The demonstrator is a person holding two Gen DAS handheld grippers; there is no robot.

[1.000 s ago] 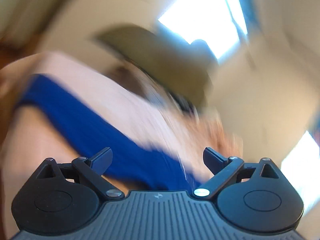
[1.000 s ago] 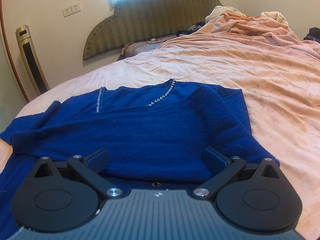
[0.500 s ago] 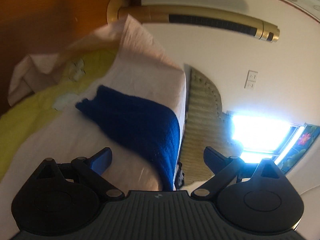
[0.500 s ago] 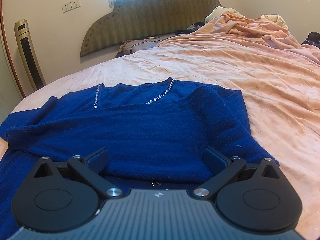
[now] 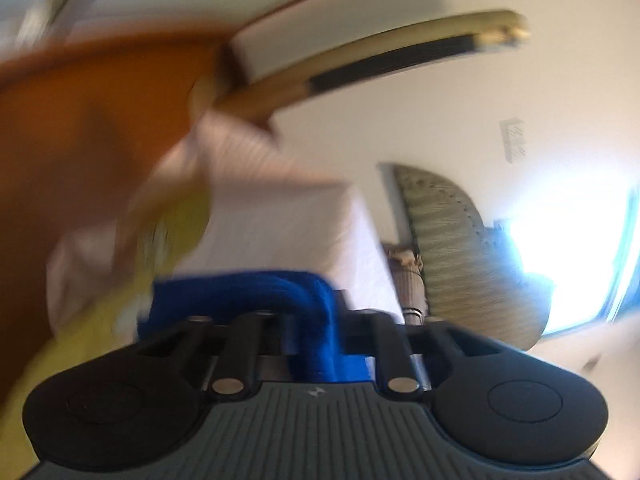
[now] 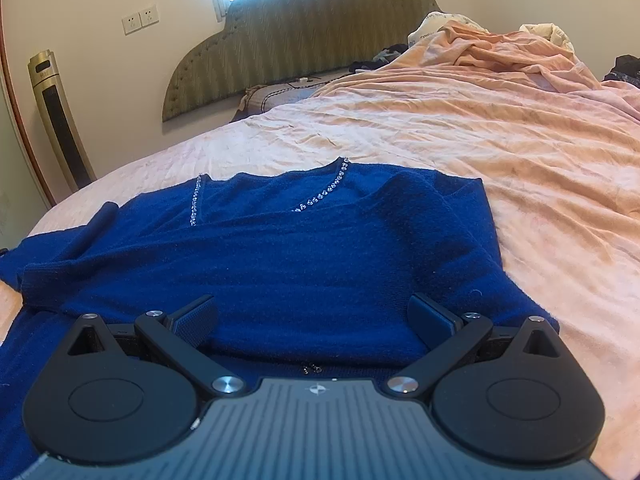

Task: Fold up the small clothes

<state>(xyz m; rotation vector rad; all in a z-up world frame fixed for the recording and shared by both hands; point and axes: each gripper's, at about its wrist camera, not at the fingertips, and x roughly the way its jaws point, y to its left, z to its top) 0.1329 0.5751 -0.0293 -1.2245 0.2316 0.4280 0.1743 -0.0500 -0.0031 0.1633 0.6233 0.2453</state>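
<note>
Since 0.5 s ago, left gripper [image 5: 310, 320] went from spread to clamped on blue sweater [image 6: 280, 264] cloth; right gripper [image 6: 312, 320] hovers spread above sweater on pink bed [image 6: 520, 168]; 1 sleeve folded across, remaining folds pending.

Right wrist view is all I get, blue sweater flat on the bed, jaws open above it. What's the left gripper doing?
Observer: The left gripper is shut on a fold of the blue sweater.
Operator: Is that picture sharp?
Observer: No, it is motion-blurred, and the room stands tilted in it.
Operator: Anything beside the cloth there?
Observer: Yellow-green fabric shows to the left of the pinched blue cloth; your view lacks it. Your right gripper hangs open over the sweater's lower part.
</note>
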